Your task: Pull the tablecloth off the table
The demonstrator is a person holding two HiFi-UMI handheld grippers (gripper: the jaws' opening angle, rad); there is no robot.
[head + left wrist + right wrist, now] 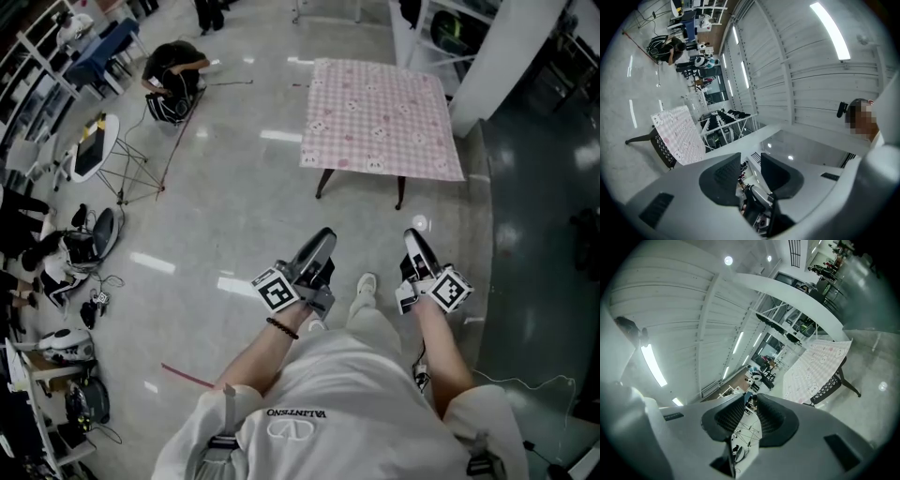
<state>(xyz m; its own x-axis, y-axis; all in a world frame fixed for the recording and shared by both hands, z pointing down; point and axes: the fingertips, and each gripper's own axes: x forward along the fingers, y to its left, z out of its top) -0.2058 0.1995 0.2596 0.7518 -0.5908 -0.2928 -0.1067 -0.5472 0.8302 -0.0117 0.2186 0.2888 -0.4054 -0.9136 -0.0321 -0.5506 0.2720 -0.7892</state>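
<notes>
- Pink checked tablecloth (380, 112) spread flat over the surface, edges hanging down past the dark legs (323, 183).
- Left gripper (323, 236) in the air above the grey floor (234, 187), jaws apart, nothing between them.
- Right gripper (412, 236) beside it, jaws also apart, empty.
- Both well apart from the tablecloth, tips aimed toward it.
- Left gripper view: tablecloth up-left of the jaws.
- Right gripper view: tablecloth up-right of the jaws.
- Person crouched (173, 80) on the floor, far left.
</notes>
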